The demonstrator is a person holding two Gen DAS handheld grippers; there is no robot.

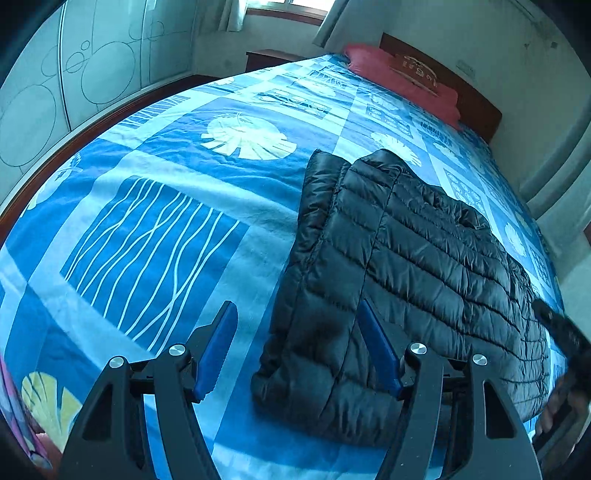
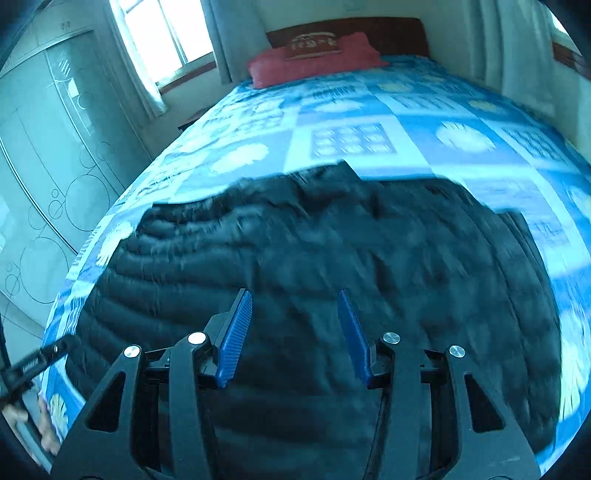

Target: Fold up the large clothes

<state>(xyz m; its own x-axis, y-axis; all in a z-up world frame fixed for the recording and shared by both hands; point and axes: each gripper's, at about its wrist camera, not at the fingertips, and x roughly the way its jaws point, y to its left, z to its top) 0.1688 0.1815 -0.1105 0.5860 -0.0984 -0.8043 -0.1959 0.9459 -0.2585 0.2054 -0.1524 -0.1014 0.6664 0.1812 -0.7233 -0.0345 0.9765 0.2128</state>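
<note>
The left gripper (image 1: 297,347) hangs with its blue pads spread wide and nothing between them — one pad over the bedspread, the other over the near left edge of the black quilted puffer jacket (image 1: 406,266). The jacket lies folded on the blue patterned bedspread (image 1: 155,221), toward the near right part of the bed, its stitched bands running across it. At the right edge of this view a blurred dark piece of the right gripper (image 1: 565,332) shows, with fingers (image 1: 550,410) of a hand below it.

In the right wrist view the right gripper stands moderately open and empty above the jacket (the cloth here is smeared by motion blur). Beyond lie the bedspread, a red pillow (image 2: 314,62) against the dark wooden headboard (image 2: 388,33), a curtained window (image 2: 162,40) and a wardrobe (image 2: 48,166) with circle patterns — both on the left.
</note>
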